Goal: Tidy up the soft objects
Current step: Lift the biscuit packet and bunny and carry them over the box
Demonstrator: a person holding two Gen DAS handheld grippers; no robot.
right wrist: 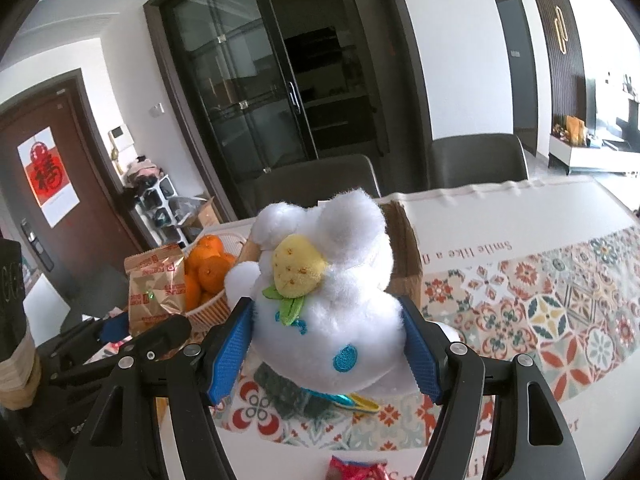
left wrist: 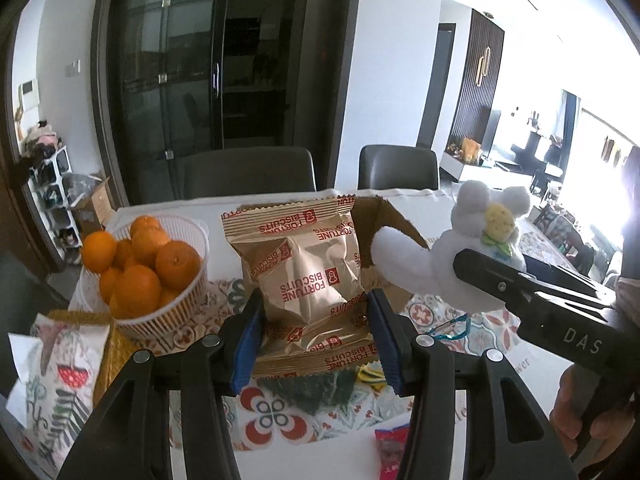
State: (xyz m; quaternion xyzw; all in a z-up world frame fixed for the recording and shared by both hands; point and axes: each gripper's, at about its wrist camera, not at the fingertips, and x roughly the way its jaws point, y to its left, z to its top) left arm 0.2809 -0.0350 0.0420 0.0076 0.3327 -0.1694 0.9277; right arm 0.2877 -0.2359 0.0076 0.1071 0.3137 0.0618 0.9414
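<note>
My left gripper (left wrist: 316,336) is shut on a gold Fortune Biscuits packet (left wrist: 304,276) and holds it above the patterned tablecloth, in front of an open cardboard box (left wrist: 394,220). My right gripper (right wrist: 326,350) is shut on a white plush toy (right wrist: 324,276) with a yellow strawberry on its chest, held above the table near the box (right wrist: 404,240). The plush also shows in the left wrist view (left wrist: 472,240) at the right, with the right gripper's black body below it. The packet shows in the right wrist view (right wrist: 156,288) at the left.
A white basket of oranges (left wrist: 148,272) stands at the left of the table. A patterned pouch (left wrist: 60,380) lies at the near left. A dark green cloth (left wrist: 316,392), a small yellow clip (left wrist: 370,374) and a red wrapper (left wrist: 392,452) lie on the tablecloth. Two dark chairs (left wrist: 248,172) stand behind the table.
</note>
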